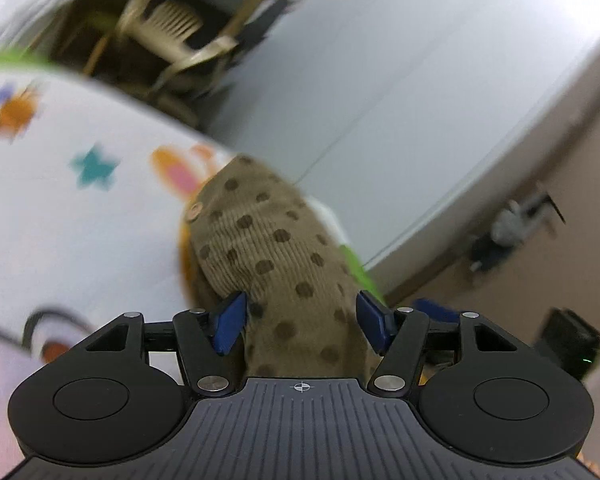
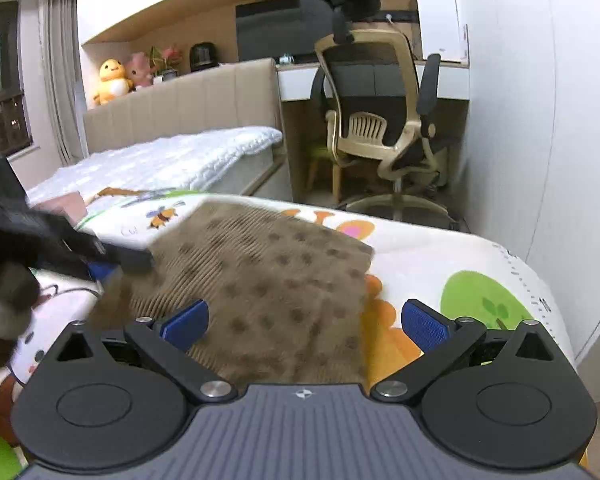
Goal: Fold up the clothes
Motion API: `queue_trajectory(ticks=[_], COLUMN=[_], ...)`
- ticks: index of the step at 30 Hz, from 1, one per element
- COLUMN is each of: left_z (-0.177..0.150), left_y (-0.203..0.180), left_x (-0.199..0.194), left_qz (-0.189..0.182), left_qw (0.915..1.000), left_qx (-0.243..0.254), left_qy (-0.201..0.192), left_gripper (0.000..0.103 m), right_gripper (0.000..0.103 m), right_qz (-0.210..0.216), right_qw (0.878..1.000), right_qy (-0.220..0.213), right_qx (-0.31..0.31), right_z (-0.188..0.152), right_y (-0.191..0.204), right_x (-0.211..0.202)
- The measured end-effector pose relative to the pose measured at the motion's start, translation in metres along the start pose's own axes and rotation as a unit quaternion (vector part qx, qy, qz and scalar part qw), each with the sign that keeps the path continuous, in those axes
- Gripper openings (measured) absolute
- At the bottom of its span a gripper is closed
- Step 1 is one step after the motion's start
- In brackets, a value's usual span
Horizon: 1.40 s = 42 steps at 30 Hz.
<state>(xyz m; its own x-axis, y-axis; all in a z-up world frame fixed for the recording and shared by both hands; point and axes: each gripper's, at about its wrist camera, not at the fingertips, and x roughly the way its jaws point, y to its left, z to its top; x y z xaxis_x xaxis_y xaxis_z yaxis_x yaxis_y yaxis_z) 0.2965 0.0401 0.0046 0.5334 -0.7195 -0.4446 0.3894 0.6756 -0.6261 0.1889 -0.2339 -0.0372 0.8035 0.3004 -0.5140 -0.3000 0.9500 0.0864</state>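
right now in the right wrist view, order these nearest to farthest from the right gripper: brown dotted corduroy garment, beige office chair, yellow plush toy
1. Brown dotted corduroy garment, lying between the open fingers of the right gripper on the printed cover.
2. Beige mesh office chair, beyond the bed's edge, right of centre.
3. Yellow plush toy, far left on the ledge behind the headboard.

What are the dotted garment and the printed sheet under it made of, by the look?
Garment: looks like tan corduroy, matte, with fine parallel ribs and darker brown dots; a round button shows in the left wrist view. Sheet: probably smooth woven cotton or similar, white with cartoon prints, slight sheen; the weave is too fine to tell.
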Motion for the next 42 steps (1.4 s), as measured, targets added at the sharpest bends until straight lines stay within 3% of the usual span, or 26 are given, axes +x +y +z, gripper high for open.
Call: queue_trajectory(ticks=[4,7,9,11,14,17,20,24,27,30,32,37,42], left_z=[-0.007,-0.021,-0.028,-0.030,-0.030,-0.033,-0.036,-0.037,-0.033,-0.014,0.001,0.020,0.028], left_y=[0.001,0.024,0.036,0.041,0.032,0.027,0.024,0.021,0.021,0.032,0.042,0.054,0.029], left_x=[0.002,0.003,0.001,-0.003,-0.003,-0.002,-0.002,-0.003,-0.011,-0.017,-0.010,0.049,0.053], left_qz=[0.013,0.042,0.063,0.066,0.095,0.111,0.118,0.124,0.094,0.045,0.039,0.016,-0.017], left_qw=[0.9999,0.9982,0.9962,0.9962,0.9948,0.9931,0.9923,0.9913,0.9951,0.9985,0.9975,0.9959,0.9978], left_qx=[-0.001,-0.035,-0.050,-0.046,-0.014,0.004,0.011,0.019,0.020,-0.029,-0.050,-0.084,-0.064], left_qy=[0.009,0.027,0.034,0.032,0.034,0.036,0.036,0.041,0.025,-0.014,-0.030,0.027,0.008], left_gripper=[0.079,0.080,0.086,0.087,0.090,0.091,0.091,0.091,0.088,0.091,0.093,0.093,0.096], right_gripper=[0.103,0.103,0.103,0.103,0.103,0.103,0.103,0.103,0.103,0.103,0.103,0.103,0.103], right_qz=[-0.024,0.010,0.038,0.055,0.066,0.027,0.010,-0.022,-0.015,-0.017,-0.018,-0.017,-0.025], right_qw=[0.998,0.997,0.996,0.994,0.995,0.997,0.998,0.995,0.998,0.998,0.998,0.999,0.999], right_qy=[0.036,0.057,0.059,0.048,0.006,-0.029,0.002,0.048,0.042,0.040,0.040,0.032,0.029], right_qx=[-0.041,-0.045,-0.062,-0.086,-0.070,-0.061,-0.061,-0.080,-0.046,-0.051,-0.050,-0.035,-0.027], right_z=[-0.019,-0.030,-0.033,-0.029,-0.007,0.015,0.025,0.010,0.002,-0.004,-0.006,-0.015,-0.019], right_y=[0.014,0.027,0.038,0.046,0.039,0.032,0.027,0.030,0.024,0.021,0.019,0.014,0.013], right_x=[0.022,0.028,0.026,0.018,0.003,0.004,0.036,0.083,0.080,0.077,0.075,0.073,0.072])
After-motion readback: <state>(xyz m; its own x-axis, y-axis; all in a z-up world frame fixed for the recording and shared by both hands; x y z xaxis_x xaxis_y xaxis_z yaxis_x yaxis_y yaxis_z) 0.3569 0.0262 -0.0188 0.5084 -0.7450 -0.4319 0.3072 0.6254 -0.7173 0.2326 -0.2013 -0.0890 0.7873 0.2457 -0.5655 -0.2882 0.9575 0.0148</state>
